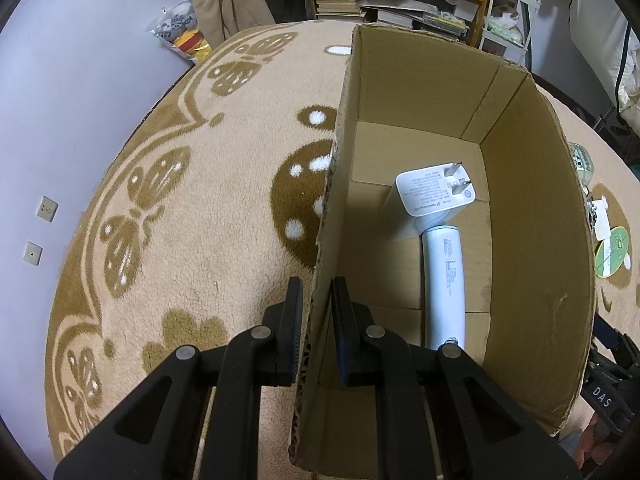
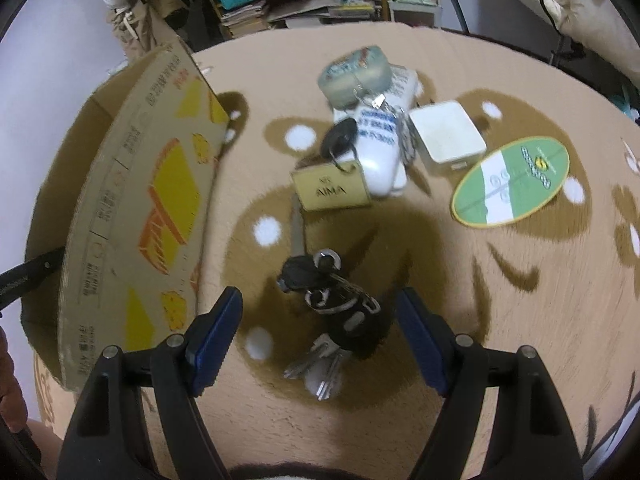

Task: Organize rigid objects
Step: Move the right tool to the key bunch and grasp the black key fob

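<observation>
**Two items boxed, most still on the rug**

The cardboard box [image 1: 520,208] held two things: a white plug adapter [image 1: 434,190] standing prongs-up and a pale cylindrical power bank [image 1: 444,288] lying on the box floor, touching the adapter's base. The left gripper [image 1: 316,320] straddled the box's near wall, one finger outside and one inside, nearly closed on the cardboard; whether the pads actually pinched it could not be told.

The right gripper [image 2: 316,320] was wide open and held nothing, hovering over a key bunch [image 2: 332,312] with a black fob on the rug [image 2: 500,320]. Left to sort, judging by the layout: that key bunch, a gold key tag [image 2: 332,190] with a black key, a white bottle [image 2: 380,148], a teal-grey case [image 2: 356,74] resting on top of it, a white square charger [image 2: 446,138] just beside, and an oval green-white sticker [image 2: 512,182]. Roughly a quarter done.

Readable text: "AIMA" on the gold tag. Bottle print, sticker logo, adapter label, power bank print and the box's side print were too blurred or small to read.
</observation>
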A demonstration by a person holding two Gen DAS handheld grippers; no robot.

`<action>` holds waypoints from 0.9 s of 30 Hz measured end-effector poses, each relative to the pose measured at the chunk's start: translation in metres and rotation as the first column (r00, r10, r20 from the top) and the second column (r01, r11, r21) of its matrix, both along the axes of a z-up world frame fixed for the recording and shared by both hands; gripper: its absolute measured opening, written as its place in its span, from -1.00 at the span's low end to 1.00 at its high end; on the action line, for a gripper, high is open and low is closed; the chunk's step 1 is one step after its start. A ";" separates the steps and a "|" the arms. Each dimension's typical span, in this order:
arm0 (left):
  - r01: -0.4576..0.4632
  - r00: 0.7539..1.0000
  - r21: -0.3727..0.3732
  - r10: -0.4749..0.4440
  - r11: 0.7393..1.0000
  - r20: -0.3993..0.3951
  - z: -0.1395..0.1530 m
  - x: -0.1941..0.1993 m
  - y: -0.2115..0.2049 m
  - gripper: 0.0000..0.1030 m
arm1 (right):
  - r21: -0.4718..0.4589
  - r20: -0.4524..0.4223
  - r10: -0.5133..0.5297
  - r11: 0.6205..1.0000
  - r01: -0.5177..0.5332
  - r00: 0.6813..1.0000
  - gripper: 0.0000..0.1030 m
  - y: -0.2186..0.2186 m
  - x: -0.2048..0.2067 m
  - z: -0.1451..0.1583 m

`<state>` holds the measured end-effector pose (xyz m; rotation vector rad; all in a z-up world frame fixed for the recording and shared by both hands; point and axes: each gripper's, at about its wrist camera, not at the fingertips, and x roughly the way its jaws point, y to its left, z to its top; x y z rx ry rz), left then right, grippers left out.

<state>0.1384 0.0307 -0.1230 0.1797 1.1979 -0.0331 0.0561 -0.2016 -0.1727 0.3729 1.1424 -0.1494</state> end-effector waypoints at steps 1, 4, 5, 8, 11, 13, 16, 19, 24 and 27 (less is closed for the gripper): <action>0.000 1.000 0.001 0.000 1.000 0.000 0.000 0.000 0.000 -0.74 | 0.004 -0.007 -0.004 1.000 0.004 1.000 0.62 -0.001 -0.002 -0.003; 0.001 1.000 0.003 -0.001 1.000 -0.001 0.000 0.000 -0.001 -0.74 | 0.025 -0.033 -0.016 1.000 0.017 0.999 0.62 -0.006 -0.003 -0.012; 0.001 1.000 0.004 -0.001 1.000 -0.002 0.000 0.000 -0.001 -0.73 | 0.021 -0.031 -0.023 0.999 0.024 0.999 0.60 -0.007 -0.005 -0.014; 0.001 1.000 0.005 -0.001 1.000 -0.002 0.000 0.000 -0.001 -0.73 | -0.003 -0.034 -0.026 1.000 0.026 0.999 0.38 -0.007 -0.006 -0.020; 0.005 1.000 0.011 -0.005 1.000 -0.001 0.000 -0.001 -0.001 -0.74 | -0.037 -0.032 -0.023 0.999 0.022 0.999 0.09 -0.006 -0.007 -0.022; 0.007 1.000 0.012 -0.007 1.000 -0.001 0.000 -0.002 -0.001 -0.74 | -0.045 -0.036 -0.028 0.999 0.027 0.999 0.01 -0.007 -0.008 -0.024; 0.003 1.000 0.008 -0.003 1.000 -0.004 0.001 -0.002 0.000 -0.74 | -0.054 -0.039 -0.039 0.998 0.037 0.998 -0.24 -0.011 -0.009 -0.025; 0.005 1.000 0.010 -0.005 1.000 -0.003 0.001 -0.002 0.000 -0.73 | -0.075 -0.047 -0.047 0.996 0.044 0.998 -0.35 -0.010 -0.007 -0.025; 0.003 1.000 0.008 -0.003 1.000 -0.004 0.001 -0.002 0.000 -0.73 | -0.086 -0.039 -0.052 0.995 0.048 0.998 -0.36 -0.008 -0.010 -0.022; 0.004 1.000 0.009 -0.004 1.000 -0.004 0.001 -0.001 -0.001 -0.73 | -0.048 -0.016 -0.064 0.997 0.063 0.998 -0.36 -0.011 -0.012 -0.017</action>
